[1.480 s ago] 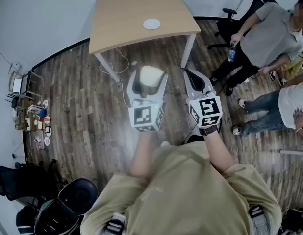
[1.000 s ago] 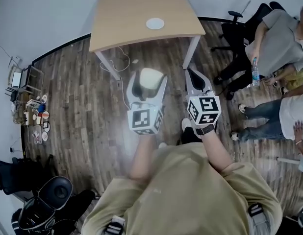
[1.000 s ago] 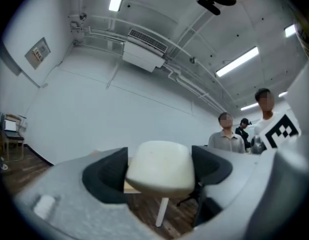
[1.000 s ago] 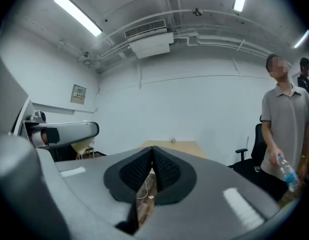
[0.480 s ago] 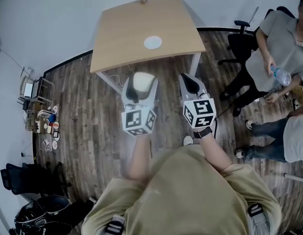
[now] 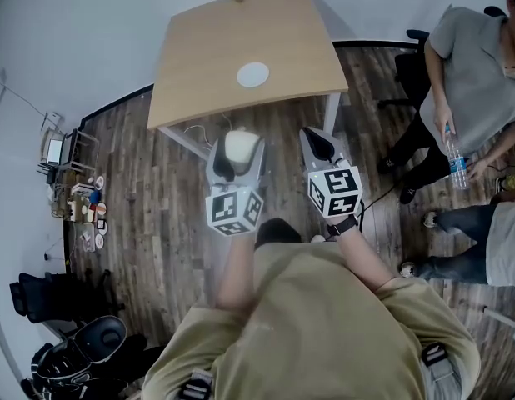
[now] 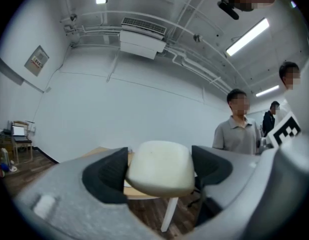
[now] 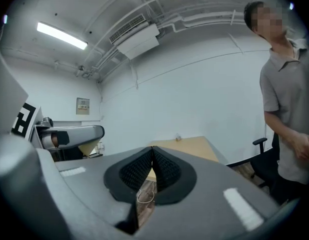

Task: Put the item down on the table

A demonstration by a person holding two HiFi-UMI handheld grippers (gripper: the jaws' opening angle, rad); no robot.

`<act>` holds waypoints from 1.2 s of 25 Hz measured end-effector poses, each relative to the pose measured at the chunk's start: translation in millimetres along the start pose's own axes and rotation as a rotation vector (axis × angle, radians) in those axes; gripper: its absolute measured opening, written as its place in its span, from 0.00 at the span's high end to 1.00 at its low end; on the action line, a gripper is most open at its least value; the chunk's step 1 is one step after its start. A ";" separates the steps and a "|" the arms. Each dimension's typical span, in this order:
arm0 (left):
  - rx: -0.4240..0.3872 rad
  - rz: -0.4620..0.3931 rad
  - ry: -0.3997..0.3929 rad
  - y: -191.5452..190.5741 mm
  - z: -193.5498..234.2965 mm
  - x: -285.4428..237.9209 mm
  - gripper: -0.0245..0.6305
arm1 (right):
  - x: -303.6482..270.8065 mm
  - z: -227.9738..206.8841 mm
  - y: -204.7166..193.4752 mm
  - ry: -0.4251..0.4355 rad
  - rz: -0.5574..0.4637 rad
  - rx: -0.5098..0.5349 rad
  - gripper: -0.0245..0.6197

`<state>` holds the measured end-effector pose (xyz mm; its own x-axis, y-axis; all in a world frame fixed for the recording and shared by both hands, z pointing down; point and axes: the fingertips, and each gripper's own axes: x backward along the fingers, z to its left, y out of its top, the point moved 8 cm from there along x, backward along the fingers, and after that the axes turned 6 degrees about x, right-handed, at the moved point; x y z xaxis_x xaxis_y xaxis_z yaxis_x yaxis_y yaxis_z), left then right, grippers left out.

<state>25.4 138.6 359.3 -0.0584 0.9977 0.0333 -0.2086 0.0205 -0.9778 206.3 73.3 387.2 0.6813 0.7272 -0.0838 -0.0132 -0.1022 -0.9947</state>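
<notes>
Two tools: left tool [image 6: 237, 150] clamped on cream block [image 7: 162, 168]; right tool [image 8: 152, 165] pressed closed, empty.

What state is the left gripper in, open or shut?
Shut on the item: the left gripper has both jaws pressed against its sides.

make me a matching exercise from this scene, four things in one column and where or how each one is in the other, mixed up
Things:
1. left tongs
2. right tongs
3. white disc
4. water bottle

Places or states:
a. lying on the wooden table
b. shut, nothing between them
c. held by a bystander
d. clamped on a cream block

Pairs: 1-d, 2-b, 3-a, 4-c
</notes>
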 end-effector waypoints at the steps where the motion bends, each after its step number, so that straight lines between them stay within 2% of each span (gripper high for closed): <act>1: 0.003 0.006 0.004 -1.7 4.0 -5.4 0.36 | -6.1 -0.4 -2.2 0.009 0.008 -0.001 0.95; 5: 0.013 0.013 -0.011 -4.3 23.8 -45.5 0.36 | -41.4 -8.6 -2.8 0.012 0.014 0.015 0.95; 10: 0.034 0.041 -0.060 -15.3 57.5 -118.5 0.36 | -110.6 -37.4 -9.7 -0.037 0.055 -0.005 0.95; 20: 0.067 0.084 -0.165 1.1 158.4 -272.8 0.36 | -271.1 -69.2 12.3 -0.143 0.095 -0.008 0.95; 26: 0.082 0.110 -0.200 -5.0 217.3 -326.4 0.36 | -347.6 -63.3 4.3 -0.166 0.115 -0.015 0.95; 30: 0.101 0.153 -0.195 -27.6 245.4 -348.4 0.36 | -379.6 -58.3 -13.3 -0.163 0.142 -0.018 0.95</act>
<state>-188.1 -225.3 425.4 -0.2813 0.9574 -0.0650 -0.2782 -0.1462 -0.9493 -9.4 -240.9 435.8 0.5459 0.8049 -0.2327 -0.0861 -0.2224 -0.9711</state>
